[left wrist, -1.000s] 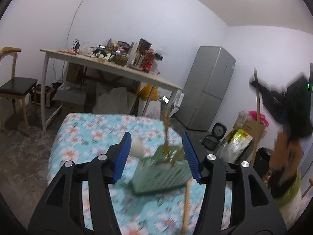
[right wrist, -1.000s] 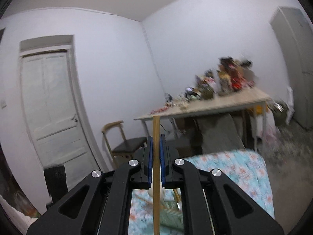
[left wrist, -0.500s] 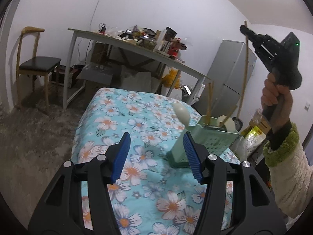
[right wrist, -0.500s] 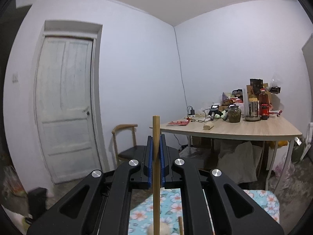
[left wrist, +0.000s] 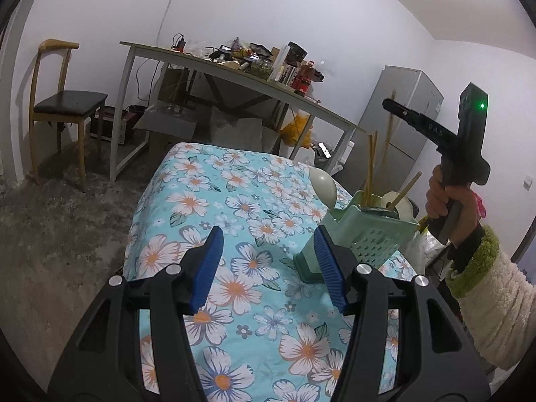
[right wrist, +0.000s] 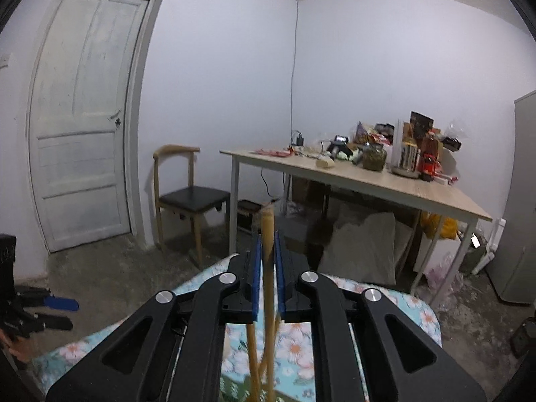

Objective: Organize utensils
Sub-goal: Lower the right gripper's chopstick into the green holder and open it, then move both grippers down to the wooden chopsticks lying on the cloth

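Observation:
A green perforated utensil holder [left wrist: 372, 234] stands on the floral tablecloth [left wrist: 234, 201]. It holds a white spoon [left wrist: 323, 184], wooden chopsticks [left wrist: 370, 167] and a white ladle [left wrist: 397, 201]. My left gripper [left wrist: 268, 234] is open and empty, low over the cloth, with the holder just beyond its right finger. A hand holds my right gripper [left wrist: 385, 102] above the holder. Its jaws are opening around a blurred, upright chopstick [right wrist: 268, 268], with a thin gap at each pad. From the left wrist view that chopstick [left wrist: 388, 134] hangs over the holder.
A cluttered wooden table [right wrist: 368, 174] stands behind the clothed table, with boxes and bags under it. A chair [left wrist: 63, 107] is at the left wall, a door [right wrist: 83, 117] beside it, and a grey fridge [left wrist: 402, 117] at the right.
My left gripper drew back off the holder, then held still. My right gripper swung over the holder and sank. Its pads parted, and the chopstick slid lower between them.

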A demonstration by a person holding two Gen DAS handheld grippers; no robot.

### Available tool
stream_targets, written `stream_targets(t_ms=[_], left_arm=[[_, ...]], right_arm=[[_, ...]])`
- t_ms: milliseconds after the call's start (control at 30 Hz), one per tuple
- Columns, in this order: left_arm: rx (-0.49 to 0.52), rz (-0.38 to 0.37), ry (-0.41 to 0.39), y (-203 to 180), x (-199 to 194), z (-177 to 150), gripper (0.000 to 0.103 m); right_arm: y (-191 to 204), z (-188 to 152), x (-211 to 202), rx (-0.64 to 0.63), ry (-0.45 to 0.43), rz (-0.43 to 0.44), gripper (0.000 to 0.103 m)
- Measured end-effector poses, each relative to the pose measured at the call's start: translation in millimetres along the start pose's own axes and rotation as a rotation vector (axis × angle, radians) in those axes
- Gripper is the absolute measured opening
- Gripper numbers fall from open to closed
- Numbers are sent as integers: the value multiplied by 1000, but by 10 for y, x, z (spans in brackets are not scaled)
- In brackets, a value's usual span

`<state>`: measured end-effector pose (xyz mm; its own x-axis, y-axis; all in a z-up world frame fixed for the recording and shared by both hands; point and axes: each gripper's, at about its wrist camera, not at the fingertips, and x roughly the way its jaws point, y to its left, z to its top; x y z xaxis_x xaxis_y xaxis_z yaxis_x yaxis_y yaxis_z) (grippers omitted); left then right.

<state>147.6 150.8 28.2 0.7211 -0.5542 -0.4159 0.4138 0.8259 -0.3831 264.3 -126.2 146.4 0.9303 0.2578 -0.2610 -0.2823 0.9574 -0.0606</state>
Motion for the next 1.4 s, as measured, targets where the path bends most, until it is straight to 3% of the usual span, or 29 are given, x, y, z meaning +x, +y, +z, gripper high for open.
stream_targets(t_ms=[67,100,300,467,667,833,1067,1200,1400], left_arm=[[2,-4,4,-20,12,-4,53],[3,-6,7,-34,16,-8,53],[26,-14,26,-142,47,-38,55],[67,-15,53,-275,88,-80,60],[119,-6,138,-457,246,-209,69],[170,23,235,-621,437,-394,74],[187,53,375,-734,686,-725,77],[183,51,416,-765,749,-838,77],[180,43,430,-801,770,-896,77]], right_arm=[[-44,-32,-115,20,-6,-12,35],[-65,-48,-147,30,-12,-11,39],[-242,-146,-582,121,-26,-33,46],[-387,-403,-975,263,19,-43,47],[-577,-1036,-1224,520,132,-30,47],[-687,-1872,-1165,825,273,47,47],[-684,-2838,-889,1193,449,112,31],[-641,-3060,-782,1242,492,92,26],[-600,-3138,-712,1254,489,65,11]])
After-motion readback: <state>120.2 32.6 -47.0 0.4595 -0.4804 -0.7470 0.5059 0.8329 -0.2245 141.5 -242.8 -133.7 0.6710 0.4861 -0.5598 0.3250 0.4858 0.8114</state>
